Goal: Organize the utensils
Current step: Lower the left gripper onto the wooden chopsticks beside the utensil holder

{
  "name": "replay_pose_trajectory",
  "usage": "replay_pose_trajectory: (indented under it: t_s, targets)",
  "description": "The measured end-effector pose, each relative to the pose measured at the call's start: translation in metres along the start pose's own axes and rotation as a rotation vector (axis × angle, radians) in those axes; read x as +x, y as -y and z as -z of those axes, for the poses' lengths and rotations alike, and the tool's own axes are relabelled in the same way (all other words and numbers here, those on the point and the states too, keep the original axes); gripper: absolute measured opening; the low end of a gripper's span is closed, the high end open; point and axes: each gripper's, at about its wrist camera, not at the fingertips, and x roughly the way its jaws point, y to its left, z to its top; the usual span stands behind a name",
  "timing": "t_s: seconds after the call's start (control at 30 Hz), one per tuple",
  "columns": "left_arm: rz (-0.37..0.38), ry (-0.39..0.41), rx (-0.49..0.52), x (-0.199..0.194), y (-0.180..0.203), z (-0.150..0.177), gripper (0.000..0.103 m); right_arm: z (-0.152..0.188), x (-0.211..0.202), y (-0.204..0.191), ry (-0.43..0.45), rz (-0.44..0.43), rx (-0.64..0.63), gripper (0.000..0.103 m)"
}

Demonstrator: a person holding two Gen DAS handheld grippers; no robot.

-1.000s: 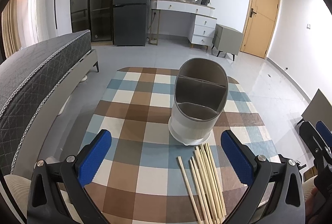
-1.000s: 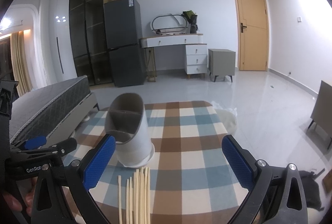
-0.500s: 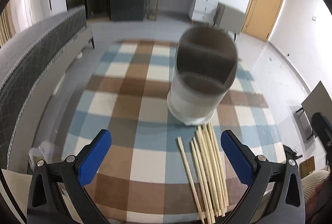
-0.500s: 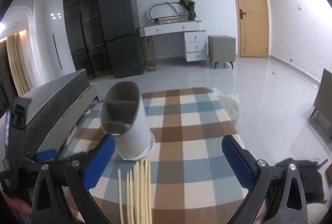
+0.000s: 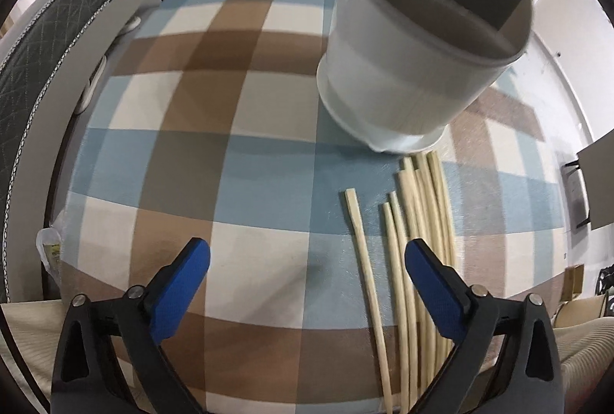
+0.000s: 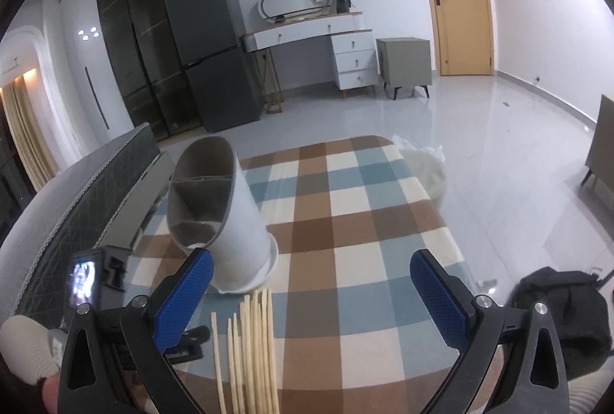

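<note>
Here both tongs, left [image 5: 307, 274] and right [image 6: 311, 283], gape empty over chopsticks [image 5: 412, 241] beside holder [image 5: 414, 42].

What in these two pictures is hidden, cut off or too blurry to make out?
- Chopsticks: near ends cut off by the bottom edge in both views, and the overlap makes an exact count uncertain.
- Utensil holder: blurred in the left wrist view; compartment bottoms hidden by its walls.
- Small screen, right wrist view: too small to read.

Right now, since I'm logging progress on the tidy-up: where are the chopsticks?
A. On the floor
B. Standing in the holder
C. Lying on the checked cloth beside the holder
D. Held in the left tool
C: the chopsticks lie flat on the checked cloth by the holder; both tools are open, holding nothing.
</note>
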Motion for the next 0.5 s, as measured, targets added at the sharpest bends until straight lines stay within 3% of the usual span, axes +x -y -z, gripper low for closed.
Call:
replay_pose_trajectory:
  t_s: [0.3,0.5]
  targets:
    - [-0.016,-0.032,0.007,0.013,0.005,-0.004,0.076,0.0,0.013,0.0,-0.045,-0.021,0.001,0.103]
    - [-0.1,0.004,0.053,0.01,0.017,-0.001,0.075,0.002,0.02,0.003,-0.074,-0.025,0.015,0.103]
